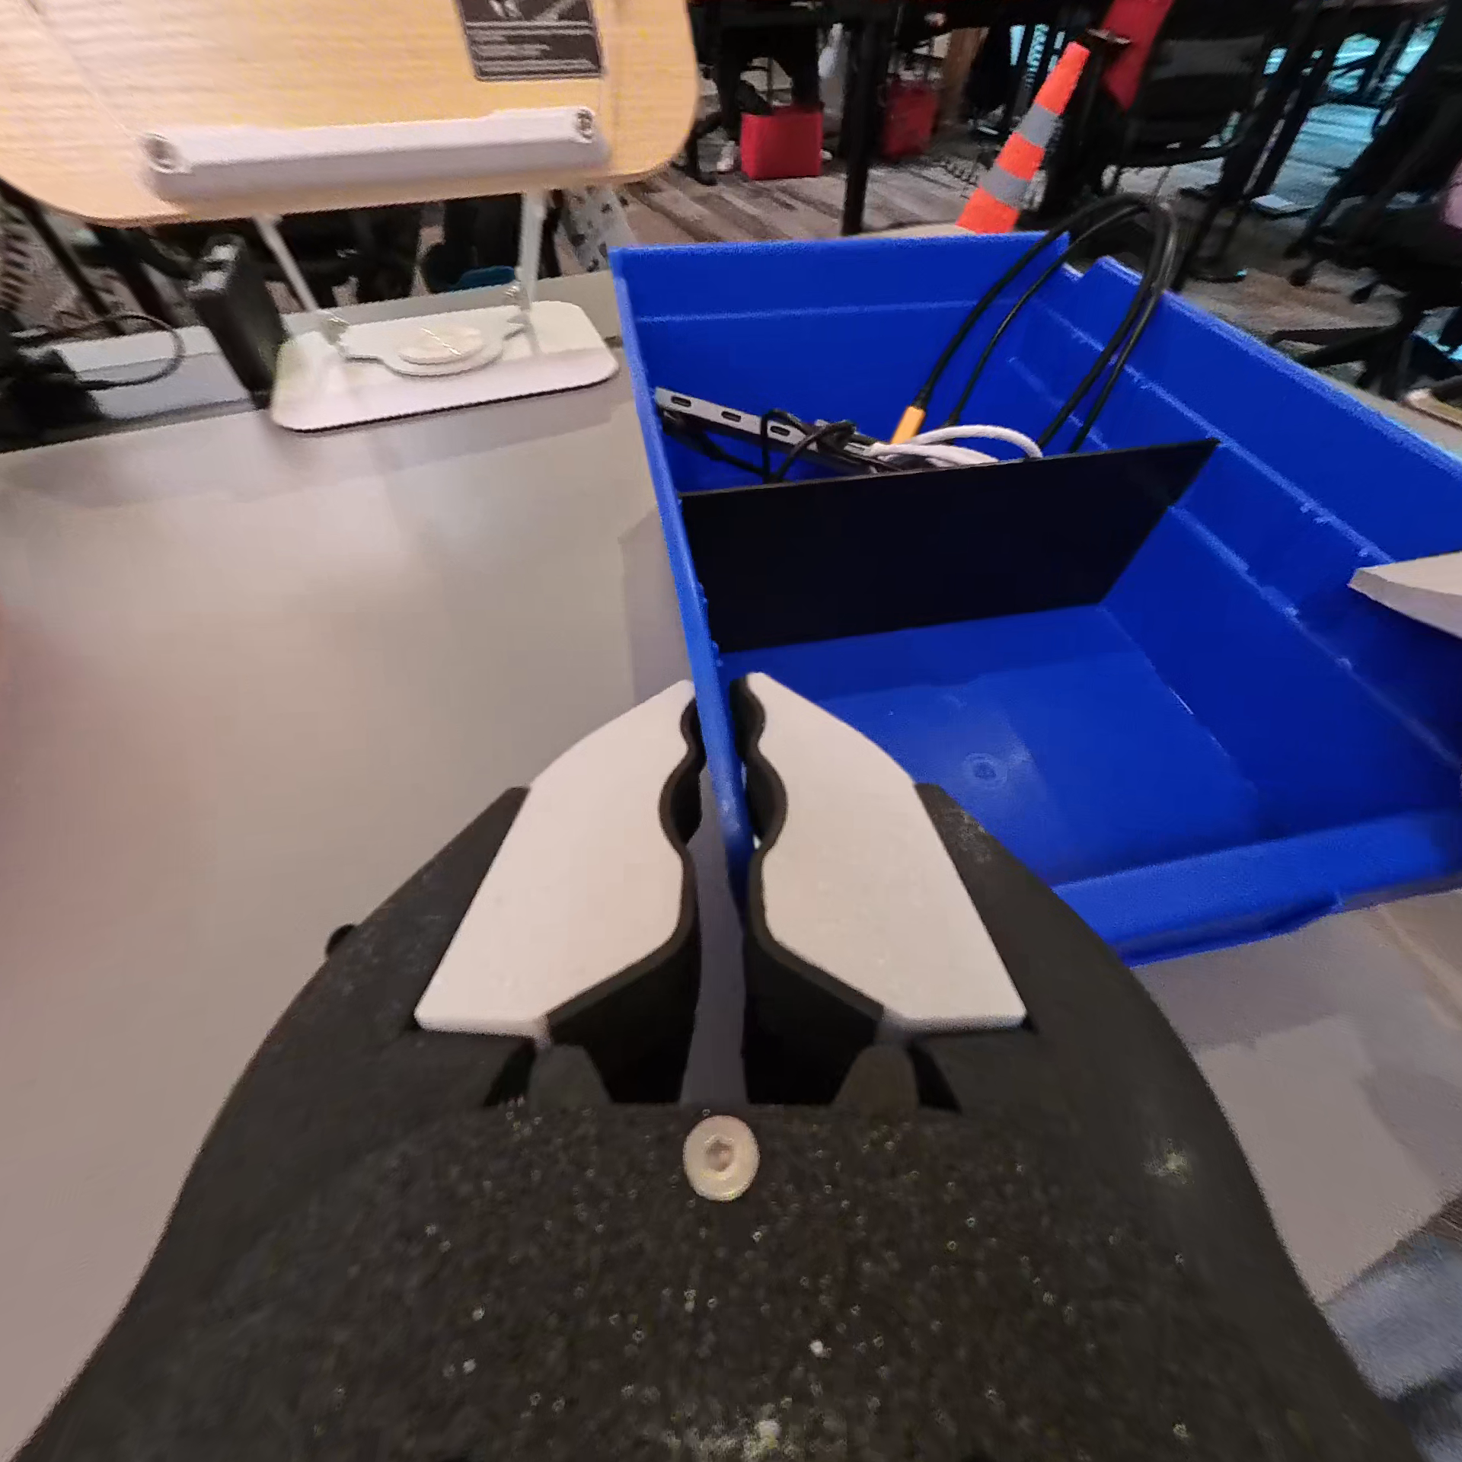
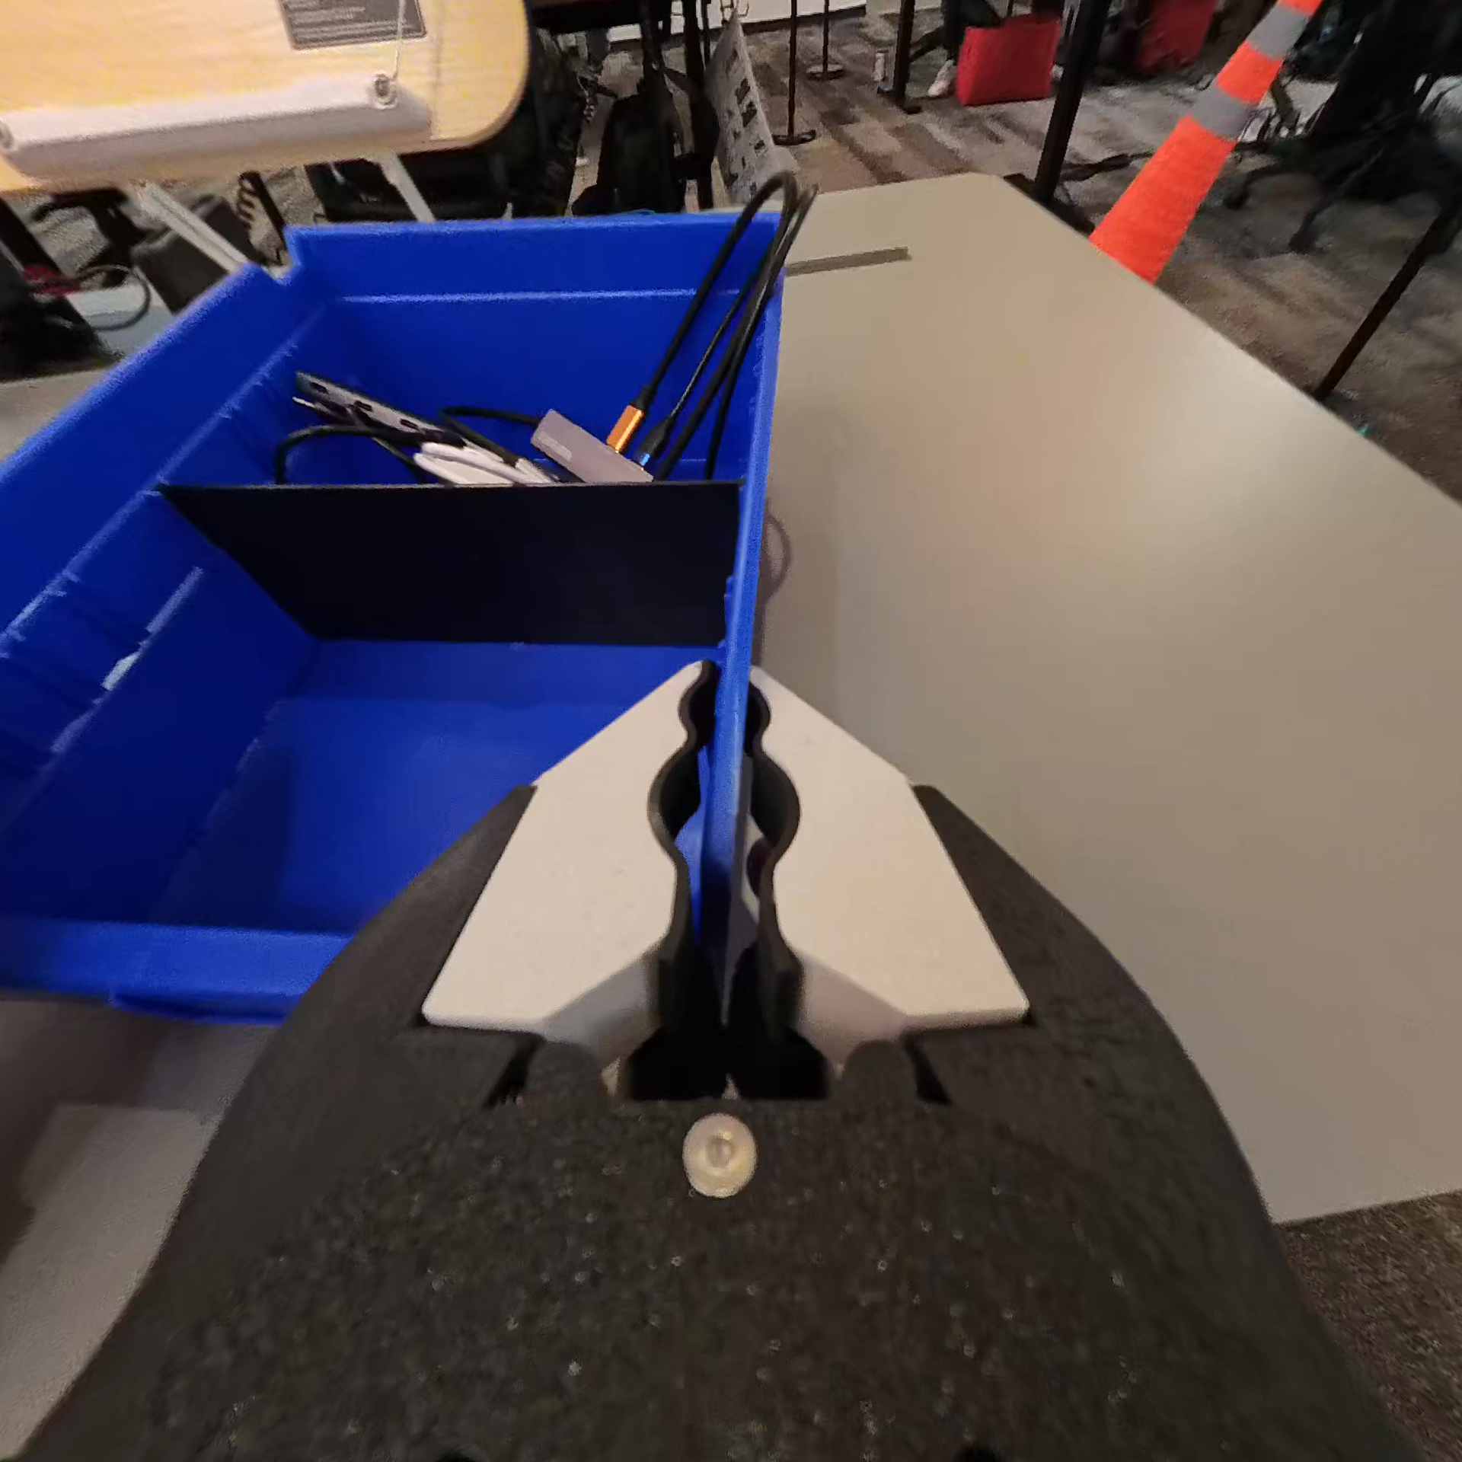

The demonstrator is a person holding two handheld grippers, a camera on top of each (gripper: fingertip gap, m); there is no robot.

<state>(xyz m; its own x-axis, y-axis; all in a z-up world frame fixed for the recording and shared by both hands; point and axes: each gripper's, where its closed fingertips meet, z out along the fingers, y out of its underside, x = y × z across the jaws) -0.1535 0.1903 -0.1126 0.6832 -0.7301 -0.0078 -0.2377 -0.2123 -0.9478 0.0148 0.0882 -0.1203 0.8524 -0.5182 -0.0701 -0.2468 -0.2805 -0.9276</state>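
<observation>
A blue plastic bin [image 1: 1028,759] stands on a grey table [image 1: 316,672]. My left gripper [image 1: 716,696] is shut on the bin's left side wall near the front corner. My right gripper [image 2: 728,680] is shut on the bin's [image 2: 356,751] right side wall near its front corner. A black divider [image 1: 910,546] splits the bin; it also shows in the right wrist view [image 2: 475,554]. The near compartment is empty. The far compartment holds cables [image 2: 712,332], a grey hub [image 2: 585,455] and a grey strip with ports [image 1: 728,411]. Black cables [image 1: 1052,308] loop above the far rim.
A white stand with a wooden board [image 1: 356,95] stands on the table behind left of the bin. An orange traffic cone [image 2: 1202,134] is on the floor beyond the table. The table's [image 2: 1107,633] right edge runs near the bin. A grey edge [image 1: 1416,589] pokes in at the right.
</observation>
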